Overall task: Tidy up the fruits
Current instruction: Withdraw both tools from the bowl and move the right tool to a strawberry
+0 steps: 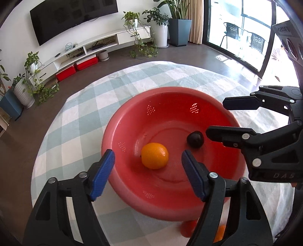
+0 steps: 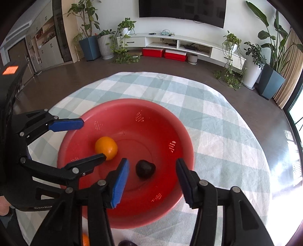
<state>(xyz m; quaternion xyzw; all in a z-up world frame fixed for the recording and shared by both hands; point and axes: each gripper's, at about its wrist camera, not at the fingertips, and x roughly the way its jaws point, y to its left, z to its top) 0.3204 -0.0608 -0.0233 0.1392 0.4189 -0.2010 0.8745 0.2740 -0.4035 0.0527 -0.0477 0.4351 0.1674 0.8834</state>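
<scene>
I have both sets of jaws spread and empty, left gripper (image 1: 147, 170) over the orange (image 1: 154, 155), right gripper (image 2: 151, 179) over the dark plum (image 2: 145, 168), both fruits lying apart in the red basin (image 2: 90, 117).

Home living room: wall TV (image 2: 182, 10), media console (image 2: 181, 44), houseplants (image 2: 232, 40).

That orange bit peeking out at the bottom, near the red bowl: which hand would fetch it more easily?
Probably the left. In the left wrist view the orange fruit lies just under the left tool, beside the red bowl. The right tool sits further over, above the dark fruit. Both tools are open and empty.
</scene>
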